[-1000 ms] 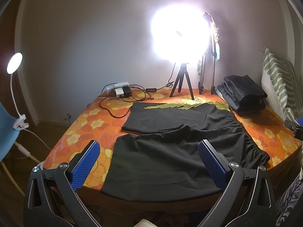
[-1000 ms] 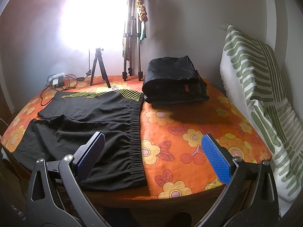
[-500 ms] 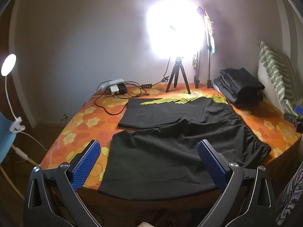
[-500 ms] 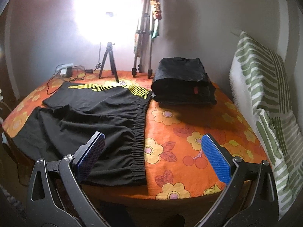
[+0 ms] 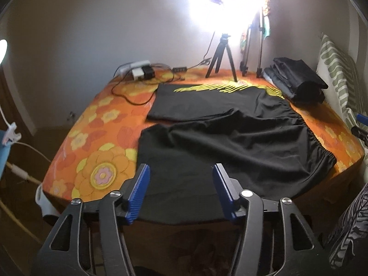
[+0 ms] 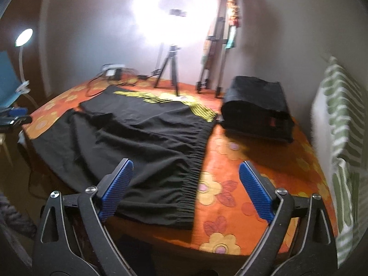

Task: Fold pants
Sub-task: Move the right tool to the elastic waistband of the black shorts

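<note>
- Here, the black pants [image 5: 220,142] lie spread flat on the bed [image 5: 96,138], waistband [image 6: 197,161] toward the right side.
- The left gripper [image 5: 180,193] hovers over the near leg hem, fingers apart, holding nothing.
- The right gripper [image 6: 184,191] hangs above the waistband corner, fingers wide apart, empty.
- A folded dark stack [image 6: 257,110] sits just beside the waistband.

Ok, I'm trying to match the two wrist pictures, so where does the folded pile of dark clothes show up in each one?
Left wrist view: the folded pile of dark clothes sits far right, on the floral bedcover beside the striped pillow.
Right wrist view: the pile lies right of centre, just beyond the black shorts' waistband.
Shared landmark: the small black tripod under the ring light.
</note>
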